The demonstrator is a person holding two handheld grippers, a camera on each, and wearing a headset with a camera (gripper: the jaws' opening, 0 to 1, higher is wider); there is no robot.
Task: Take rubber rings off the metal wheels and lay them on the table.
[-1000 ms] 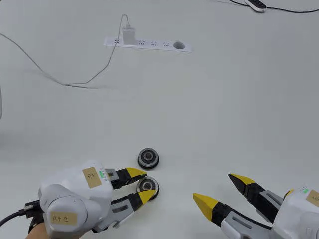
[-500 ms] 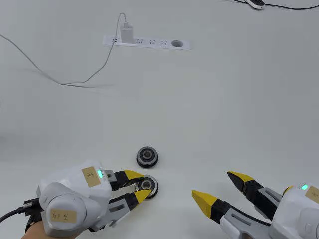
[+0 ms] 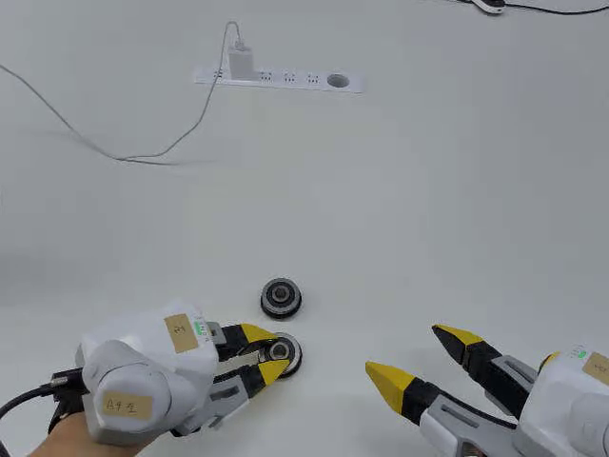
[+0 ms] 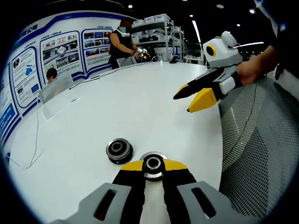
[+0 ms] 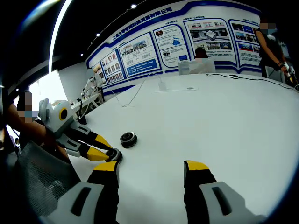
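Here, wheel (image 4: 153, 164) clamped near table edge (image 4: 214, 140).

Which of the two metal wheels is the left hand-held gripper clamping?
The near wheel, pinched between the left hand-held gripper's yellow tips. The far wheel lies free on the table beyond it.

Showroom — blue wall display boards (image 5: 140, 53).
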